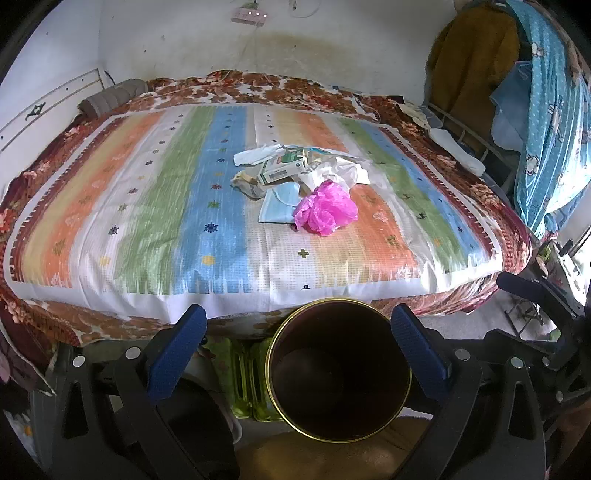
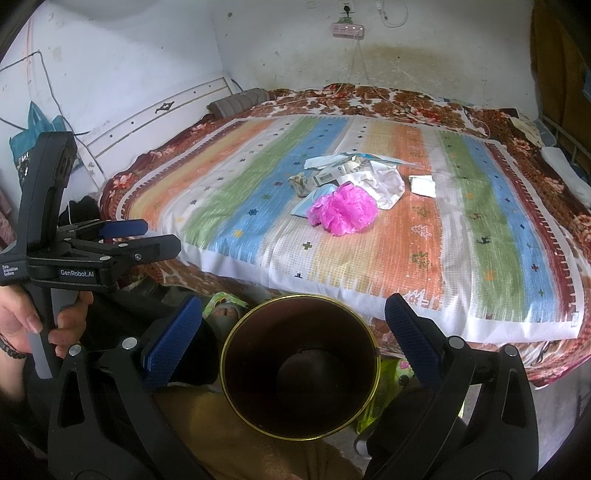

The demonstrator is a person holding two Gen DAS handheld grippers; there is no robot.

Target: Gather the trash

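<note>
A heap of trash lies in the middle of the striped bed cover (image 1: 147, 206) (image 2: 480, 229). Its parts are a crumpled pink plastic bag (image 1: 327, 212) (image 2: 343, 208), a blue face mask (image 1: 279, 203) (image 2: 310, 201), a small carton (image 1: 282, 168) (image 2: 330, 177), white tissue (image 1: 255, 155) and a crumpled white bag (image 2: 386, 182). A small white wrapper (image 2: 423, 184) lies just right of the heap. A dark bin with a gold rim (image 1: 340, 369) (image 2: 299, 365) stands below the bed's near edge, seen between each gripper's fingers. My left gripper (image 1: 299, 343) (image 2: 162, 234) and right gripper (image 2: 291, 332) are both open and hold nothing.
A hand (image 2: 22, 317) holds the left gripper's handle. A pink power strip (image 2: 347, 29) hangs on the back wall, and a grey roll (image 2: 238, 99) lies at the bed's head. Clothes hang at the right (image 1: 546, 122). Green slippers (image 1: 251, 376) sit on the floor beside the bin.
</note>
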